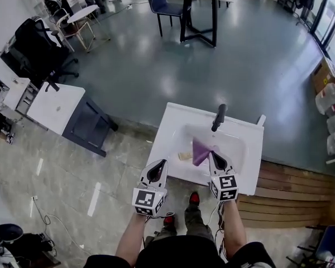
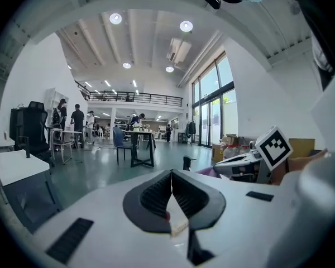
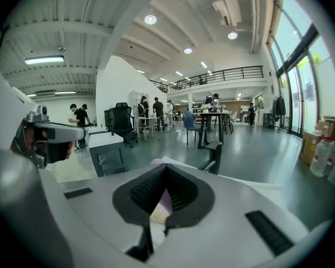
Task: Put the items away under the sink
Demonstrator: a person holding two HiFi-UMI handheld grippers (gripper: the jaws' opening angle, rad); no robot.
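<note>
Head view: a purple cloth (image 1: 200, 151) dangles over the sink (image 1: 170, 124), at seven o'clock from the faucet (image 1: 219, 118), pinched at one corner by the right gripper (image 1: 214, 153). Left gripper view: the left gripper (image 2: 171, 191) is pressed together, empty. Right gripper view: purple shows between the closed jaws. The cloth looks light and limp, so a corner should do.

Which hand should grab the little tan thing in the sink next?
Probably the left: the left gripper is shut and empty near the tan thing, while the right gripper pinches the purple cloth.
</note>
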